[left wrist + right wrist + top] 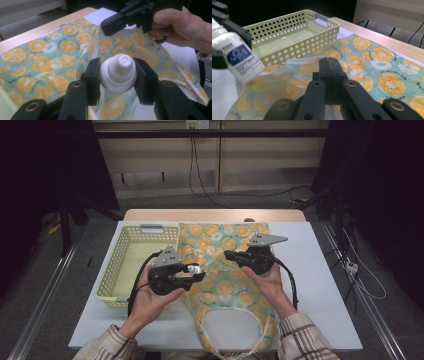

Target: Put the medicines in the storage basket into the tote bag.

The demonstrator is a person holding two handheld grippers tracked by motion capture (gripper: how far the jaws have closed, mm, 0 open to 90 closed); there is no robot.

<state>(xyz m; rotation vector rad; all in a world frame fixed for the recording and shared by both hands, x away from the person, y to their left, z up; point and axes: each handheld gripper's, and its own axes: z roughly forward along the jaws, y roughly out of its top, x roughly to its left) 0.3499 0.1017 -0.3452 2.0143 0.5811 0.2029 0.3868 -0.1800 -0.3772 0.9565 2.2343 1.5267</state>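
Bottle (118, 73), small and white, sits squeezed in my left tool (192, 271), up above the orange-print bag (220, 245) in the middle of the bench (320, 285). My right tool (331, 65) is clenched with nothing in it. The yellow basket (131, 236) stands by the left edge.

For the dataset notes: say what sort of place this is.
Probably a lab recording station, not a home: a white-topped table ringed by dark curtains, loose cables on the floor, and a person holding a camera-bearing left gripper and right gripper.

High overhead view, gripper views sharing cloth (220, 270)
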